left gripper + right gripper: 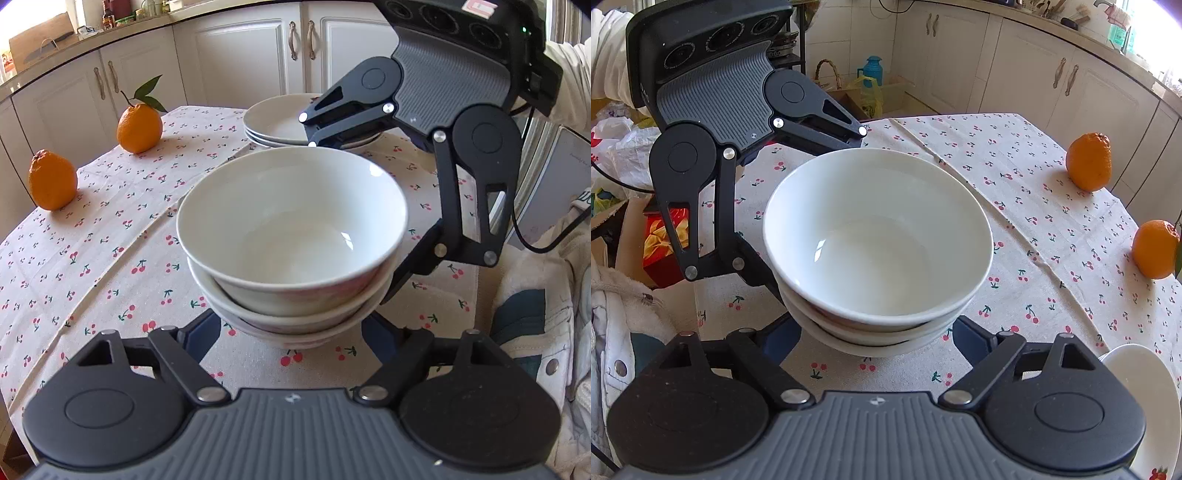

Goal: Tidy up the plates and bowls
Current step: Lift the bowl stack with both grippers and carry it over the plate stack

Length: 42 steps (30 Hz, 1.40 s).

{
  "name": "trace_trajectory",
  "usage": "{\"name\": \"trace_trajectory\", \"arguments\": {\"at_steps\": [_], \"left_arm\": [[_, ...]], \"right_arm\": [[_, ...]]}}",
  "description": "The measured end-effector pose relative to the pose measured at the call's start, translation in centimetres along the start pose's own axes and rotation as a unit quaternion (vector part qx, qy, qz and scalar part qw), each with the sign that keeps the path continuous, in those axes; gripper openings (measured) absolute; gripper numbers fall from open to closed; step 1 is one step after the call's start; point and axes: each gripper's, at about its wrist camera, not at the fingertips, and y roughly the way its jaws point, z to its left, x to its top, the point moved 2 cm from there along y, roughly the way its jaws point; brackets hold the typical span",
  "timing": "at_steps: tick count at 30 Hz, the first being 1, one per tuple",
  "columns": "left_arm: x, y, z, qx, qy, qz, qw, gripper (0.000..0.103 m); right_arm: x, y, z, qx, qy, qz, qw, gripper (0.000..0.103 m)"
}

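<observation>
Bright daylight, blown out at upper corners; glints inside the glossy white ceramic bowl (291,221); sharp focus; fisheye-bent edges.

Off to the left of my left jaws, two oranges are sitting on the cherry-print tablecloth (110,229): the near orange (53,180) bare, the far orange (139,127) wearing a stem with green leaves. White cabinets (236,55) are standing beyond them. Past my right jaws, a blue jug (871,70) and a wicker basket (827,74) are sitting on the floor.
</observation>
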Motion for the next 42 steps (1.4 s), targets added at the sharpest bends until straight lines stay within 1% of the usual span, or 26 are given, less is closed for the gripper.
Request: {"name": "trace_trajectory", "arguments": {"at_steps": [9,13,16,25,37,42], "left_arm": [[0.22,0.07,0.21,-0.02,0.012,0.01,0.9997,0.08],[0.18,0.0,0.35,-0.026,0.014,0.01,0.9995,0.08],[0.25,0.04,0.48,-0.03,0.014,0.011,0.9994,0.08],[0.37,0.2,0.57,-0.033,0.02,0.008,0.9992,0.08],[0.44,-0.15,0.13,-0.027,0.025,0.001,0.9993,0.08],[0.8,-0.15,-0.16,-0.023,0.027,-0.002,0.9994,0.08]], "right_arm": [[0.19,0.32,-0.64,0.025,-0.001,0.005,1.0,0.089],[0.23,0.27,-0.72,0.038,0.003,0.005,0.999,0.085],[0.26,0.26,-0.78,0.041,0.004,0.005,0.999,0.085],[0.3,0.38,-0.84,0.041,0.008,0.008,0.999,0.085],[0.5,0.34,-1.02,0.045,0.017,0.017,0.999,0.085],[0.4,-0.05,-1.05,0.039,0.013,0.017,0.999,0.085]]}}
